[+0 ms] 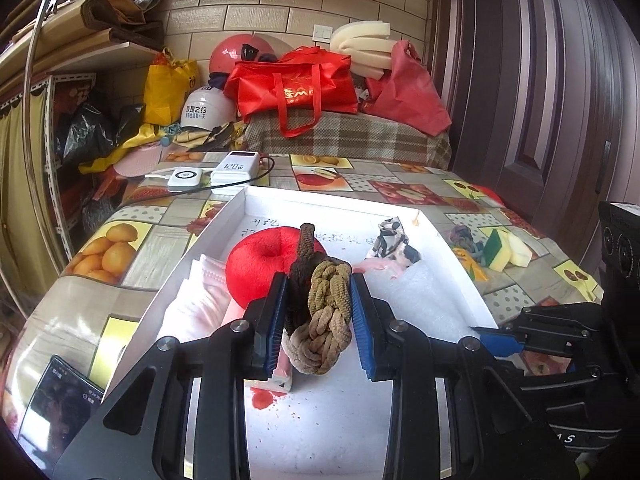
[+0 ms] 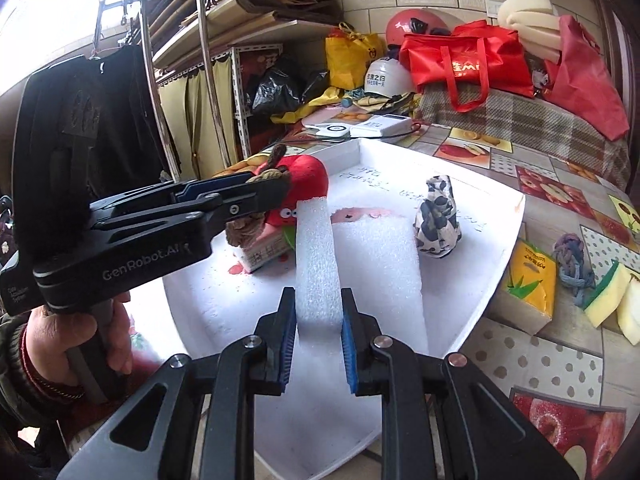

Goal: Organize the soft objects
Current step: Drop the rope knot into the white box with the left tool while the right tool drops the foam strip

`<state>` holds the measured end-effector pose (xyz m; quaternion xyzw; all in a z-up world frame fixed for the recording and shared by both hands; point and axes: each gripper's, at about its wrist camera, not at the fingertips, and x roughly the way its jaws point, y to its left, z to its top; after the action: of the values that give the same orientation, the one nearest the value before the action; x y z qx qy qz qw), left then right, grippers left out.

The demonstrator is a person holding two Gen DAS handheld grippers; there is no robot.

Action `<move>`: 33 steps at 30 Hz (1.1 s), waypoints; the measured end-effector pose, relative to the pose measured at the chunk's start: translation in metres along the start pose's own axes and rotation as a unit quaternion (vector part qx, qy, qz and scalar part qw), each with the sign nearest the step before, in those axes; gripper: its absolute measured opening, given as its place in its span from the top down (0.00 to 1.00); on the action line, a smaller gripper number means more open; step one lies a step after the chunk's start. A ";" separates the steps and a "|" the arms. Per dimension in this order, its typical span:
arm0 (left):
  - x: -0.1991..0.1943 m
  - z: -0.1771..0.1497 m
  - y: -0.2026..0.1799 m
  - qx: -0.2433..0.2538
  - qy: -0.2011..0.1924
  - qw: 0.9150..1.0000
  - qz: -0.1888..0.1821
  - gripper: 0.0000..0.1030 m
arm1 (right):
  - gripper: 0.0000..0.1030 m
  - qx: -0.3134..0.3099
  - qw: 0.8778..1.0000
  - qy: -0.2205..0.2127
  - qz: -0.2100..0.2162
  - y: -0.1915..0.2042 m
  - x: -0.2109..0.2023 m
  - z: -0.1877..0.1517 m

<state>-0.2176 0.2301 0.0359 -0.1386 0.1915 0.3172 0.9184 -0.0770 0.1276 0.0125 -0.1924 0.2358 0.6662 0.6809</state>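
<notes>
Over the white tray (image 1: 460, 256), the left gripper (image 1: 319, 320) pinches one knotted rope toy (image 1: 322, 320) and the right gripper (image 2: 319, 344) pinches one white foam strip (image 2: 318, 264). Inside the tray lie one red plush apple (image 1: 256, 264) and one spotted cloth bundle (image 2: 438, 218); two sponges (image 2: 616, 300) sit beside it.

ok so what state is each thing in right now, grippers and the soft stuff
left gripper: shut on the braided rope knot, held above the tray
right gripper: shut on the white foam strip, which stands upright
white tray: open, holding items
red plush apple: resting in the tray
black and white cloth bundle: upright in the tray
yellow sponges: on the table, outside the tray
</notes>
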 end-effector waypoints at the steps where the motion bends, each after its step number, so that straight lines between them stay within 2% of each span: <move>1: 0.003 0.001 0.002 -0.002 0.001 1.000 0.004 0.70 | 0.81 0.003 1.000 -0.003 -0.010 -0.003 0.001 0.002; 8: 0.027 0.012 0.012 -0.025 0.015 0.999 0.028 0.70 | 0.81 0.042 0.998 -0.024 -0.042 -0.021 0.008 0.013; 11: 0.033 0.014 0.014 -0.033 0.017 0.999 0.034 0.70 | 0.81 0.030 0.998 -0.039 -0.044 -0.014 0.002 0.013; 16: 0.029 0.013 0.009 -0.017 0.007 0.999 0.039 0.70 | 0.82 0.002 0.997 -0.058 -0.054 -0.004 -0.003 0.014; 23: 0.023 0.013 -0.002 0.010 -0.008 0.999 0.050 0.70 | 0.81 0.001 0.996 -0.068 -0.056 -0.004 -0.005 0.015; 25: 0.021 0.013 -0.003 0.011 -0.017 0.998 0.058 0.62 | 0.80 0.002 0.996 -0.074 -0.058 -0.003 -0.007 0.013; 26: 0.019 0.013 -0.003 0.010 -0.023 0.998 0.065 0.52 | 0.80 0.003 0.995 -0.078 -0.059 -0.003 -0.009 0.013; 27: 0.016 0.013 -0.003 0.009 -0.030 0.997 0.073 0.38 | 0.80 0.004 0.995 -0.081 -0.061 -0.003 -0.010 0.012; 28: 0.013 0.012 -0.003 0.008 -0.038 0.996 0.080 0.31 | 0.76 0.005 0.994 -0.084 -0.063 -0.003 -0.011 0.012; 29: 0.010 0.012 -0.002 0.006 -0.046 0.995 0.086 0.21 | 0.58 0.007 0.994 -0.087 -0.067 -0.004 -0.012 0.012; 30: 0.007 0.011 -0.002 0.005 -0.053 0.994 0.091 0.17 | 0.28 0.008 0.994 -0.090 -0.069 -0.004 -0.013 0.012; 31: 0.005 0.011 -0.002 0.005 -0.058 0.994 0.097 0.17 | 0.15 0.009 0.993 -0.093 -0.069 -0.004 -0.015 0.011; 32: 0.005 0.010 -0.002 0.004 -0.061 0.993 0.101 0.14 | 0.10 0.009 0.993 -0.097 -0.070 -0.004 -0.016 0.011; 33: 0.005 0.011 -0.001 0.002 -0.061 0.993 0.105 0.10 | 0.10 0.008 0.993 -0.098 -0.071 -0.004 -0.016 0.011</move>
<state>-0.2108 0.2356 0.0434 -0.0964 0.1490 0.4196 0.8902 -0.0728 0.1202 0.0305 -0.1364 0.1589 0.6301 0.7478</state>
